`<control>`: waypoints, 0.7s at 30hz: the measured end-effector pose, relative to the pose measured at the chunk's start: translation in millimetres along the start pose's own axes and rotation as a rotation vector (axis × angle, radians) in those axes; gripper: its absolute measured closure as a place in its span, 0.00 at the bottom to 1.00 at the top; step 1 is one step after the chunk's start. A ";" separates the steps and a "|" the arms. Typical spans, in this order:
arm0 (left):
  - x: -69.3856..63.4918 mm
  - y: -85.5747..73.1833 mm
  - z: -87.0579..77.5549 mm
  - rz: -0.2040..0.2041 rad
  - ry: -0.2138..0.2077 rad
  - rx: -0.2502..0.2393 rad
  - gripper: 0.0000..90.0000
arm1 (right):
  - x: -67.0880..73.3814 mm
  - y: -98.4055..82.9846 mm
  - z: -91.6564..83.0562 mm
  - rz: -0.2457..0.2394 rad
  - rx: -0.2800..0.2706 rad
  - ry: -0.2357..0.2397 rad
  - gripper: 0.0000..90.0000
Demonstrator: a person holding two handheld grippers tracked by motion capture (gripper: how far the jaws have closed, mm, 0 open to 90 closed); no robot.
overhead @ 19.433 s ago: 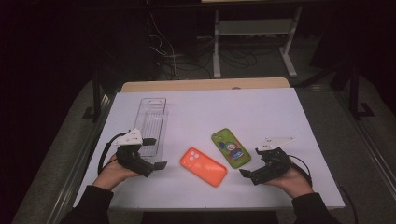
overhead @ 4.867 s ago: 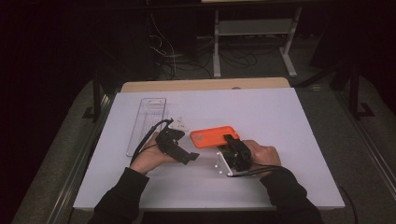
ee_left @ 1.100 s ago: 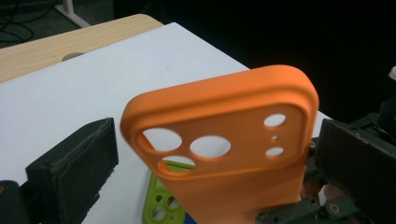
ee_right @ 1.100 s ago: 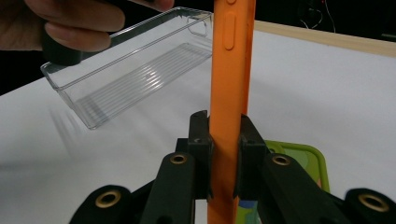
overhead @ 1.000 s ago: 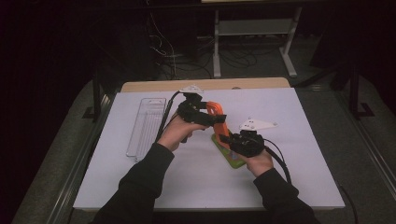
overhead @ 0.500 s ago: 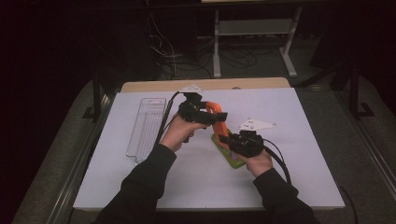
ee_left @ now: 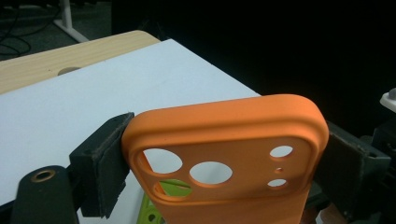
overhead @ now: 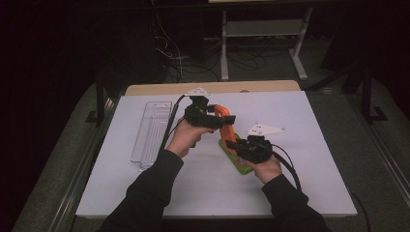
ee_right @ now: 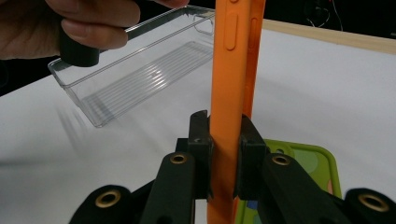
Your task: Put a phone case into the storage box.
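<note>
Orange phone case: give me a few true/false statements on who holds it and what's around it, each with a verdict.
1. The right gripper is shut on the orange phone case, clamping its thin edge. True.
2. The orange phone case lies flat on the table. False: it stands upright, lifted between both grippers.
3. The left gripper has its jaws on either side of the case's camera-cutout end. True; they have just been closing on it.
4. The green phone case is inside the clear tray. False: it lies on the white table under the right gripper.
5. The clear tray holds a phone. False: nothing is in it.
</note>
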State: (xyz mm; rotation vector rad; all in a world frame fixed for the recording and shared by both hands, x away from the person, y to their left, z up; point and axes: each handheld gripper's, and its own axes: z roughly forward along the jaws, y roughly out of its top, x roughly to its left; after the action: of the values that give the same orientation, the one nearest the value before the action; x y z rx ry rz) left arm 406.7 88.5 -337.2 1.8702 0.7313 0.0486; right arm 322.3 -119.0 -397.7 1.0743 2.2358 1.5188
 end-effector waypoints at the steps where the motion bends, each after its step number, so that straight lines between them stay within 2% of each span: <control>1: -0.6 0.0 0.0 0.000 0.001 -0.002 0.16 | 0.4 -0.1 0.4 0.003 0.002 0.000 0.87; 7: -1.2 0.1 -0.8 0.016 0.001 0.009 0.16 | 1.1 -0.3 1.8 -0.001 0.011 0.007 0.84; 10: -2.6 0.0 -0.8 0.012 0.001 0.008 0.16 | 1.5 0.3 2.4 -0.008 0.015 0.020 0.74; 11: -1.9 0.6 -1.7 0.026 0.005 0.010 0.16 | 1.6 0.4 2.6 -0.005 0.015 0.019 0.69; 13: -1.2 1.0 -2.8 0.029 0.010 0.014 0.16 | 1.1 0.7 2.7 -0.001 0.015 0.014 0.56; 15: -0.6 1.3 -3.6 0.034 0.013 0.016 0.16 | 0.6 1.0 2.6 0.000 0.019 0.015 0.52; 16: 0.1 1.8 -6.1 0.032 0.026 0.024 0.16 | 0.0 1.3 0.8 -0.004 0.028 0.009 0.44; 18: 3.0 2.9 -9.0 0.044 0.031 0.027 0.16 | -1.1 1.5 -1.0 -0.015 0.043 0.007 0.39; 21: 4.6 3.8 -13.4 0.037 0.052 0.037 0.16 | -4.1 0.8 -4.1 -0.024 0.085 -0.017 0.29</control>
State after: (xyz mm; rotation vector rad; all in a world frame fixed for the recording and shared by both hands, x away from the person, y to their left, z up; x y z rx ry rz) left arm 407.4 101.1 -329.6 1.9241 0.7378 0.1078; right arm 323.3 -124.5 -396.0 1.0760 2.3121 1.4113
